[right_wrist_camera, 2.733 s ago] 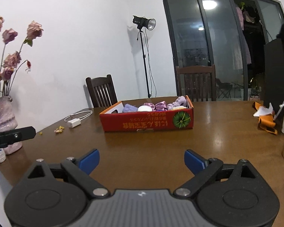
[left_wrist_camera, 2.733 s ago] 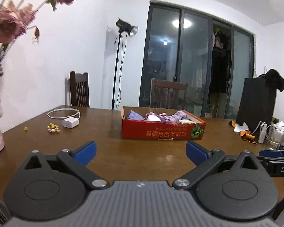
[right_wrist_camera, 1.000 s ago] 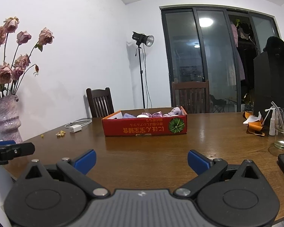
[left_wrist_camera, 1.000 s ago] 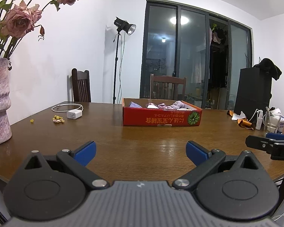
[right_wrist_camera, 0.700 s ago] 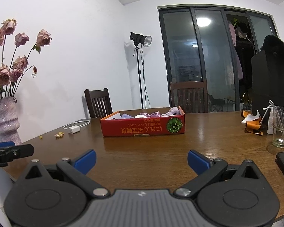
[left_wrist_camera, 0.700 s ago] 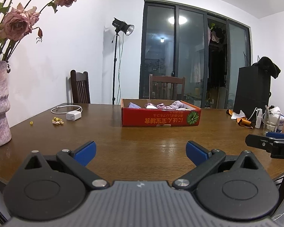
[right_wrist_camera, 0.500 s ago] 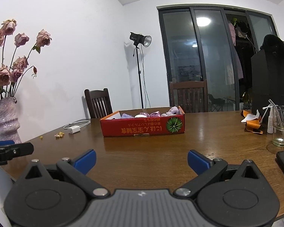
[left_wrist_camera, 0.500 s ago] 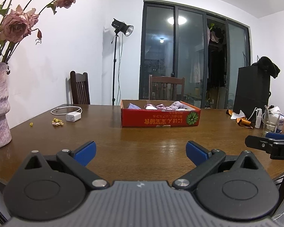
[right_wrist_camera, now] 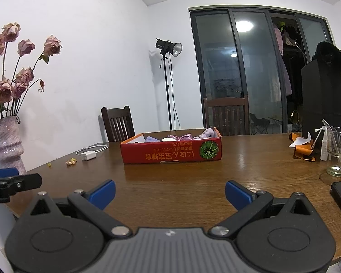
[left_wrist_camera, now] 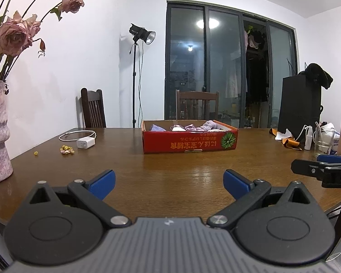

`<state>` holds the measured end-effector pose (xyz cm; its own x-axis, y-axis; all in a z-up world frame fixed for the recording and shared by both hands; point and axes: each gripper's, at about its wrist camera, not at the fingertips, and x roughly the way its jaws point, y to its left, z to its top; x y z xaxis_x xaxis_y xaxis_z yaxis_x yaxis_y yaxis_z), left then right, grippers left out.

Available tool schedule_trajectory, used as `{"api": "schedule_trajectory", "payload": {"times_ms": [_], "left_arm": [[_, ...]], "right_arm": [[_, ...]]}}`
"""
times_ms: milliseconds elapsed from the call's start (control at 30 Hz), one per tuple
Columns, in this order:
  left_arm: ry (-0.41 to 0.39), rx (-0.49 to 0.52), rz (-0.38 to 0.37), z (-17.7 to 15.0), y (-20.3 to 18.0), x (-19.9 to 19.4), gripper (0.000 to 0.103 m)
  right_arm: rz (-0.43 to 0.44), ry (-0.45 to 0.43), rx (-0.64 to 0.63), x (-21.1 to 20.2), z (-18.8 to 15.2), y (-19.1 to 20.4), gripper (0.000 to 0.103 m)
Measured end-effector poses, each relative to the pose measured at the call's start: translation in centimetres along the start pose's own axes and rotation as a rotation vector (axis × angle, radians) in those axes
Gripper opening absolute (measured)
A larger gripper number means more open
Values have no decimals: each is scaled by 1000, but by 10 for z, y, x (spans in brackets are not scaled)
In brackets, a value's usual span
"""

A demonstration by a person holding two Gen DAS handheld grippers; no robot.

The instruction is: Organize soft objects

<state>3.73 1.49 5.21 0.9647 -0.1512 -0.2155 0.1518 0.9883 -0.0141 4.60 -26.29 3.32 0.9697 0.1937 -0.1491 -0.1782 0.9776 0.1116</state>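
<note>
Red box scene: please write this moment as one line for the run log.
left gripper: open, empty | right gripper: open, empty | red box: on table, soft items inside | both grippers short of box

White letters "DA" show on the black body of the right tongs (left_wrist_camera: pixel 325 169), ".AI" on the left tongs (right_wrist_camera: pixel 4 185), and the red box (left_wrist_camera: pixel 189 144) carries upside-down yellow characters, unreadable.
</note>
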Motion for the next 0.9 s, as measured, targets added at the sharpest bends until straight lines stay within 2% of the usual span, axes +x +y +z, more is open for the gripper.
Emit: {"api": "schedule_trajectory", "payload": {"times_ms": [400, 900], "left_arm": [[-15, 10, 15, 0, -1, 1, 103], [-69, 27, 33, -3, -6, -5, 103]], "right_arm": [[0, -1, -6, -1, 1, 0, 103], [1, -2, -14, -2, 1, -2, 103]]}}
